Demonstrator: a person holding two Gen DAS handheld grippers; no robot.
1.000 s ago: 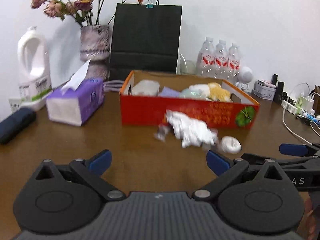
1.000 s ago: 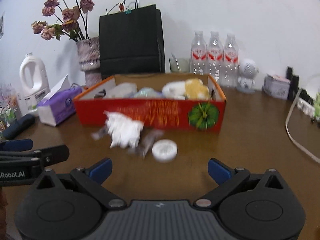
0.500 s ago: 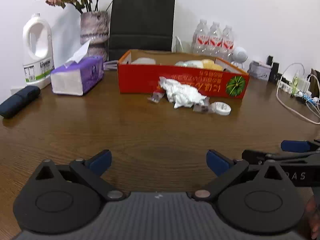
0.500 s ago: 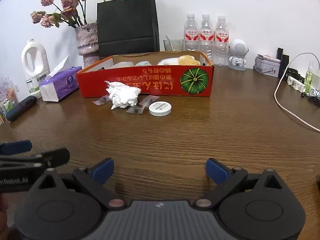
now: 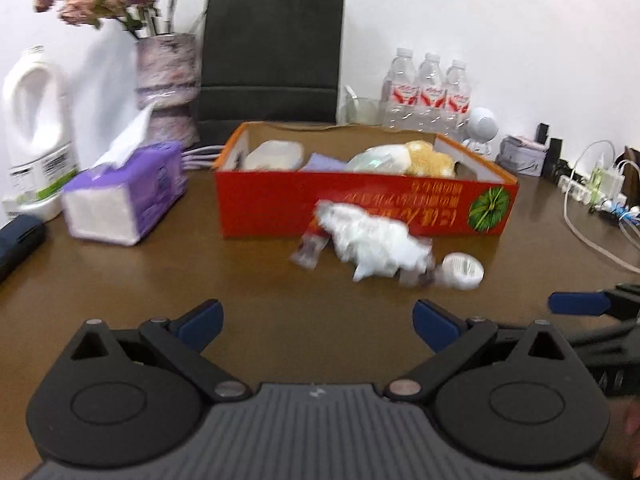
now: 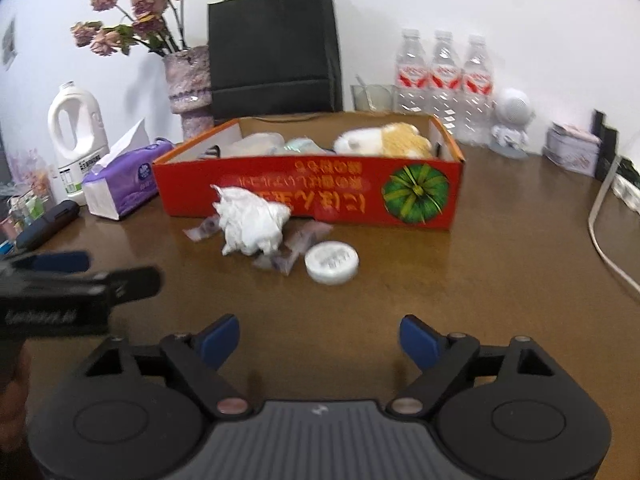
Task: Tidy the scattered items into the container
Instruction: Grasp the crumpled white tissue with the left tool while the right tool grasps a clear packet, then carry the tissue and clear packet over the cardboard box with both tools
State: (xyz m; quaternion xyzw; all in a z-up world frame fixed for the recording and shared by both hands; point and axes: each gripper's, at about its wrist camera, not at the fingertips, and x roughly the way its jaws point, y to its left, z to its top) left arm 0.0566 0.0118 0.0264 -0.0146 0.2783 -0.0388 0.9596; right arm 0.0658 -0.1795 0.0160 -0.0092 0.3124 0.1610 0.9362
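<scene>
**A:** What is left to pick up, and where does it lie?

**B:** A crumpled white wad (image 6: 253, 220), tissue or thin plastic by the look of it, lies on the table (image 6: 480, 280) touching the front wall of the red box (image 6: 416, 196). Just beside it are two or three small clear sachets (image 6: 298, 246) and a flat round white tin (image 6: 331, 261). The box sits toward the table's far edge and already holds soft things.

**A:** How will they handle?

**B:** My guess: the wad is very light and soft, so it will squash. Pinch it across the bulging middle, not by a loose corner. The sachets are flat and slick and may need sliding first. The tin is stiff and low, so grip it across its rim.

**A:** And the grippers?

**B:** The right gripper (image 6: 320, 340) has just been closing a little, yet its jaws stand wide with nothing between them. The left gripper (image 5: 316, 322) is likewise wide and empty. Both hover over the near part of the table, well short of the items.

**A:** Anything nearby to mind?

**B:** A purple tissue pack (image 6: 120, 184) stands left of the box.
</scene>
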